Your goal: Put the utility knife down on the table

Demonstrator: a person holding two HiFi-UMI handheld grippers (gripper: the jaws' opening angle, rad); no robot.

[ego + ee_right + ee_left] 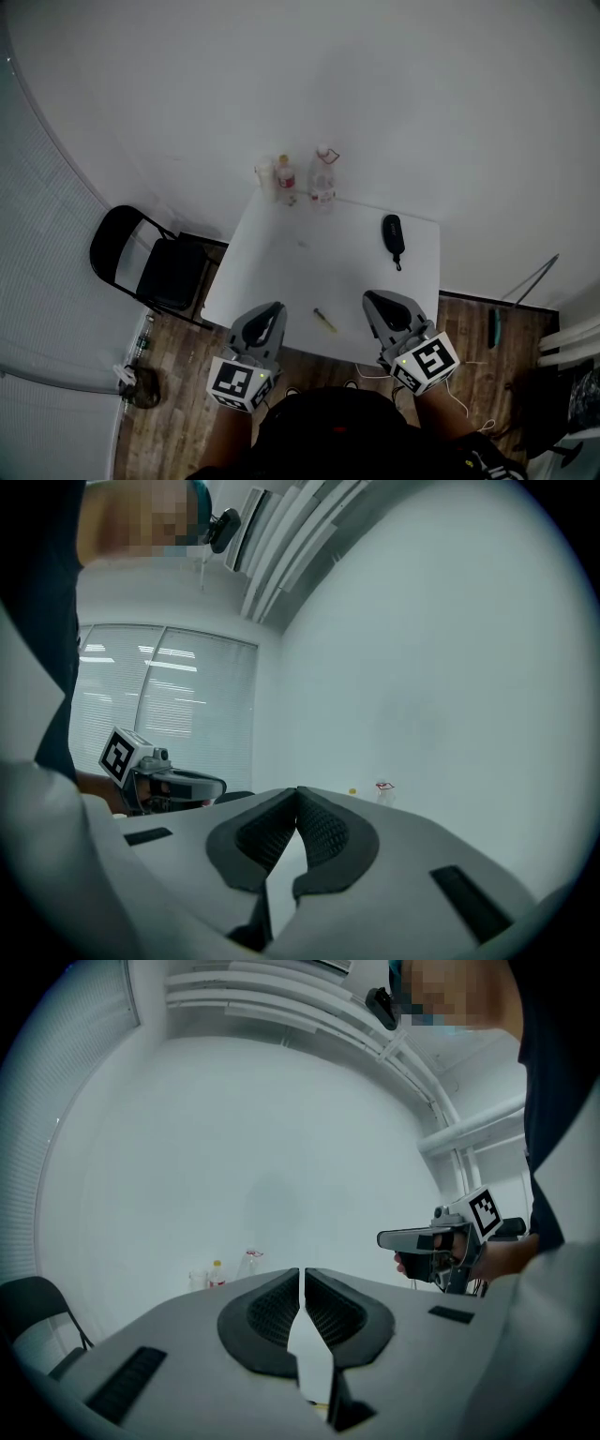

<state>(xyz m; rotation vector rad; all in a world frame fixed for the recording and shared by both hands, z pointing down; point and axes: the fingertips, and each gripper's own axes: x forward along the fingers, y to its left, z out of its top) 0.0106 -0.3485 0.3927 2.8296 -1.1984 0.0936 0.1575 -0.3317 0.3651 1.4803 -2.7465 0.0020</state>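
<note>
A slim yellow utility knife (324, 322) lies on the white table (309, 262) near its front edge, between my two grippers and touching neither. In the head view my left gripper (274, 308) hangs over the table's front left part and my right gripper (371, 299) over the front right. Each gripper view shows its own jaws pressed together with nothing between them: the left gripper (302, 1274) and the right gripper (297, 792). A sliver of yellow (320, 1404) shows low in the gap behind the left jaws.
At the table's far edge stand two clear bottles (322, 178) (286, 178) and a cup (265, 175). A black case (393, 234) lies at the right. A black folding chair (150, 262) stands left of the table on the wooden floor. A white wall rises behind.
</note>
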